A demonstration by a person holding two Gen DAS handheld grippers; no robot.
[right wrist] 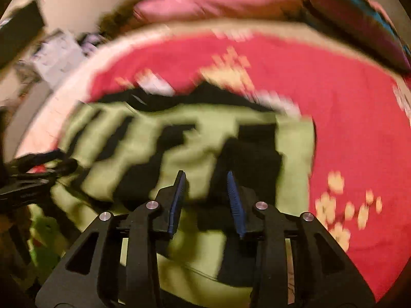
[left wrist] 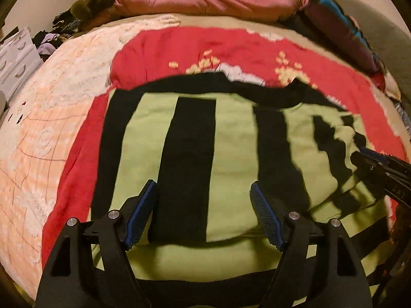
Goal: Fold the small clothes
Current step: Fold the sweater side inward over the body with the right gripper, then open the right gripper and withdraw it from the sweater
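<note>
- Green and black striped garment point(left wrist: 231, 154) lies spread flat on a red floral blanket point(left wrist: 179, 48), which covers a bed with a peach quilt point(left wrist: 51, 107) at the left side.
- Left gripper point(left wrist: 203, 215) hangs over the near part of the garment, jaws wide apart, nothing between the blue pads point(left wrist: 140, 215); a black stripe shows in the gap.
- Right gripper point(right wrist: 206, 202) is over the garment's right portion, jaws parted by a narrow gap; the view is blurred, and the cloth appears beneath the pads rather than pinched.
- From the left wrist view, the right gripper's tip sits at the garment's right edge, where the cloth is rumpled.
- Pink pillow point(left wrist: 205, 0) lies along the far end of the bed.
- White drawers point(left wrist: 15, 59) stand beyond the bed's left side.
</note>
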